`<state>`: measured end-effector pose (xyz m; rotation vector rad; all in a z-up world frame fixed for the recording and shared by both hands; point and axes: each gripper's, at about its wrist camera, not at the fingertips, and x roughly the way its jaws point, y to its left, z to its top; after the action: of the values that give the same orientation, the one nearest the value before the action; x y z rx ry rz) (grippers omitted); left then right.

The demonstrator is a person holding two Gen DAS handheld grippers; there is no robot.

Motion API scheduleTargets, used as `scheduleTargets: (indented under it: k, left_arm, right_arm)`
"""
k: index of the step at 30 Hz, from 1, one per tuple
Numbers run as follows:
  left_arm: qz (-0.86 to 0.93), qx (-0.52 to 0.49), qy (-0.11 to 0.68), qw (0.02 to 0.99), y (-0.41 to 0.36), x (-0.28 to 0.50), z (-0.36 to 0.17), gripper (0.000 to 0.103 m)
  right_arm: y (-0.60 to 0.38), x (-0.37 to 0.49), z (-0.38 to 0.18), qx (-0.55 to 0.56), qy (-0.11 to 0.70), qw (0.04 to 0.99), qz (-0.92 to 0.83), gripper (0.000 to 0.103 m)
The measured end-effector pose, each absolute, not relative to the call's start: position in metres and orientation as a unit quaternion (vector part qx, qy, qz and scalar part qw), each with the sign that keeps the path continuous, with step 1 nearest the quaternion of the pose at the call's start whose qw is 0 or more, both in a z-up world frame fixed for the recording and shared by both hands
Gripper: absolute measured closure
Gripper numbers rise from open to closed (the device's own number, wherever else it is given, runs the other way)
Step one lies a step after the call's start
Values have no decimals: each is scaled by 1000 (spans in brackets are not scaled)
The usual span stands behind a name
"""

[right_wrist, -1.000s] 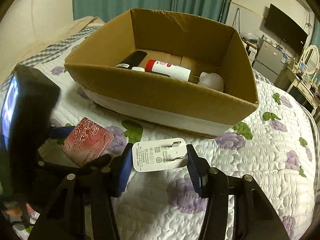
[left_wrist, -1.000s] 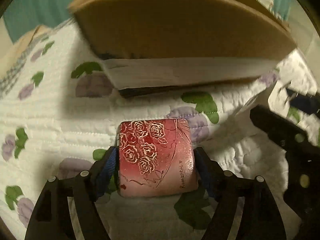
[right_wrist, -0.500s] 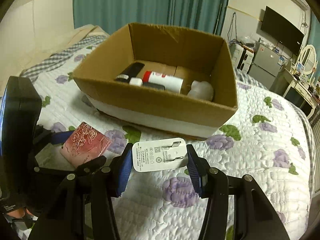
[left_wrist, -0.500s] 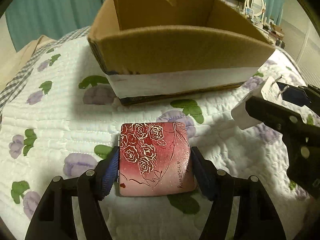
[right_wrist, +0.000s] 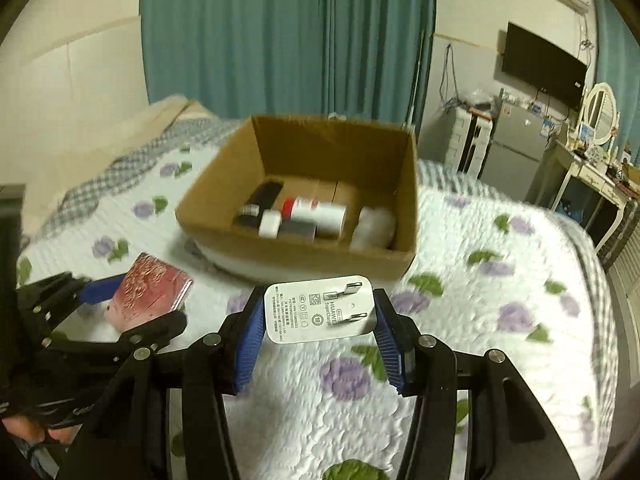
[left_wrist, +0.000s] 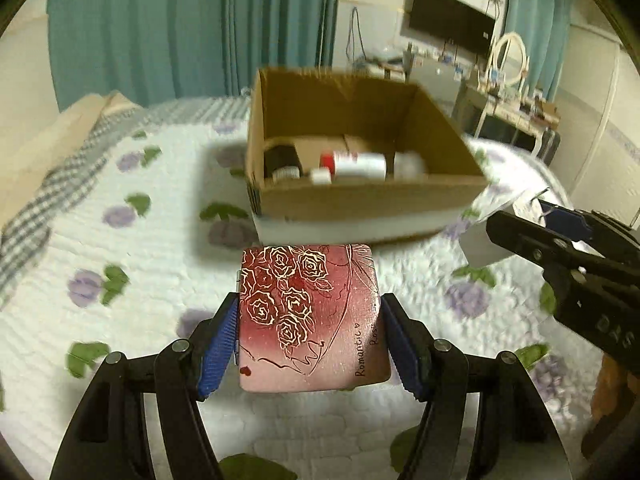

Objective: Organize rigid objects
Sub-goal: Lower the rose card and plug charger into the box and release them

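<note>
Holding one tin (left_wrist: 310, 316), one charger (right_wrist: 320, 309).

Each camera looks forward along its own fingers, down across the quilted bed (left_wrist: 120, 248) toward the cardboard box (left_wrist: 360, 200), which lies ahead of both. The left view sits close behind the left gripper (left_wrist: 308, 320), with the right gripper (left_wrist: 540, 236) at its right edge. The right view sees the left gripper from its lower left. Both share box and curtains.
</note>
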<state>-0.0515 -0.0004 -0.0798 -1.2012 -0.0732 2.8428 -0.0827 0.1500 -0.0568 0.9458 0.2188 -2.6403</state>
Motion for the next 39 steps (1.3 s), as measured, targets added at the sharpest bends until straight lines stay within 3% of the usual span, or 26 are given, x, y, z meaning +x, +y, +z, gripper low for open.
scheduleTargets:
  k: [9, 16, 25, 34, 35, 36, 37, 39]
  left_arm:
    - [946, -323, -27, 23, -10, -65, -16, 34]
    - [955, -296, -13, 14, -12, -116, 9, 33]
    - [952, -306, 13, -7, -10, -188, -10, 33]
    - [946, -325, 14, -7, -1, -217, -35, 33]
    - [945, -326, 14, -6, 0, -217, -36, 33]
    - [945, -327, 14, -6, 1, -216, -37, 33]
    - [944, -329, 15, -5, 3, -214, -37, 33]
    - [943, -332, 17, -5, 3, -210, -38, 33]
  right_arm:
    - [144, -94, 19, 280, 76, 188, -938, 52]
    - [132, -154, 50, 269, 92, 195, -939, 52]
    - [118, -258, -1, 313, 86, 193, -926, 52]
    - [118, -294, -48, 348, 79, 199, -913, 52]
    - [119, -294, -48, 347, 71, 205, -912, 44]
    - [120, -292, -45, 341, 67, 207, -915, 24]
    - [124, -288, -40, 328, 68, 201, -921, 17]
    - [128, -277, -26, 307, 71, 192, -929, 15]
